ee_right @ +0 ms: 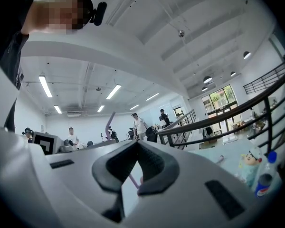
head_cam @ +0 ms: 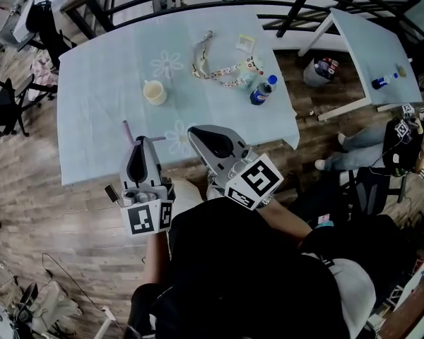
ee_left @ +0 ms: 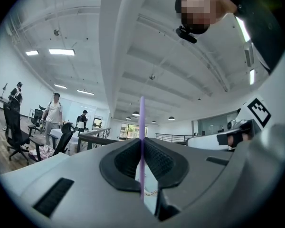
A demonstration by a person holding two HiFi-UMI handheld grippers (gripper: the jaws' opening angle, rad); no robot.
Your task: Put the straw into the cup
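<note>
Left gripper (head_cam: 143, 142) has its jaws pinched on the purple straw (head_cam: 126, 130), and its own view shows it plainly: the straw (ee_left: 142, 118) stands upright, clamped dead centre between the two dark pads, one end poking well above the tips of the left gripper (ee_left: 142, 139) and the other running down below them. Right gripper (head_cam: 198, 134) sits just beside it, jaws pressed together with nothing between the pads. From the right gripper (ee_right: 136, 142) view the straw (ee_right: 109, 120) rises off to the left of those closed tips. The cup (head_cam: 154, 92) sits on the pale blue table (head_cam: 99, 69), out ahead of both sets of jaws and well apart from the straw. A bottle (head_cam: 263, 90) stands farther ahead, off to the right of the right jaws
</note>
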